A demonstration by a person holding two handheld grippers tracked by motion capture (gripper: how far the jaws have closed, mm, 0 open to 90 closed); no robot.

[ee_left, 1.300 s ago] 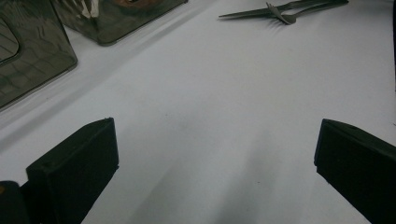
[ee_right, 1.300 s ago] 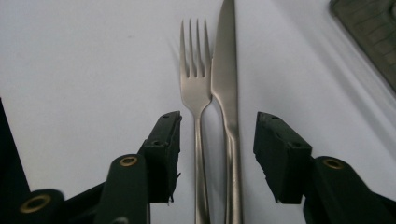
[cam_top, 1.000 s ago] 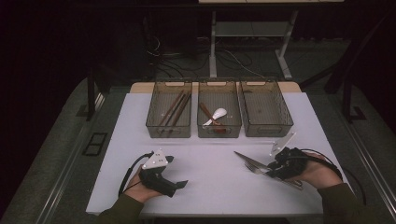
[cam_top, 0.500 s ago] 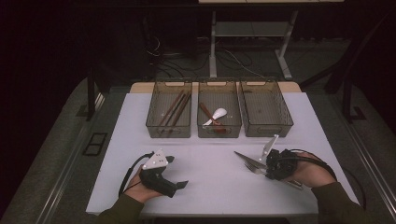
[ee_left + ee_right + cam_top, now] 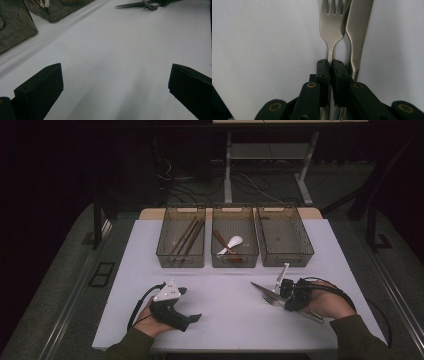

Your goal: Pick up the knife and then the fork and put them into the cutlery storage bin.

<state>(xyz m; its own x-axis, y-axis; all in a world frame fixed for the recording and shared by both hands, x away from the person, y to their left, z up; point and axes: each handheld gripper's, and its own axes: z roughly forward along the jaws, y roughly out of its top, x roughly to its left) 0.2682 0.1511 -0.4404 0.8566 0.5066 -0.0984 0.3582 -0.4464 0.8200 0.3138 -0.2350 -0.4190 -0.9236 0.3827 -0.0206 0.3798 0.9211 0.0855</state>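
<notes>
On the left of the white surface (image 5: 225,320), the left claw (image 5: 192,319) lay low in the person's left hand (image 5: 150,320), its jaws spread wide with only bare surface between them, as the left gripper view showed. A grey three-cornered plate sat on top of it and a black cable looped back toward the sleeve.

At the far edge stood three smoky, see-through bins in a row. The left bin (image 5: 181,261) held several brown sticks (image 5: 187,236) lying lengthwise. The middle bin (image 5: 235,261) held a white spoon (image 5: 231,243) resting over a reddish-brown utensil. The right bin (image 5: 286,260) had its floor showing.

Further right, near the front edge, the right claw (image 5: 283,296) lay in the person's right hand (image 5: 325,302), pointing left. Its jaws had just been closing and now stood pressed together on the neck of a metal fork (image 5: 333,22), pinching it just below the head. The fork lay flat on the surface with its tines pointing away from the claw. A metal knife (image 5: 358,25) lay just beside the fork on its right in the right gripper view, touching or nearly touching it; its handle ran past the outside of the jaws, not between them.
</notes>
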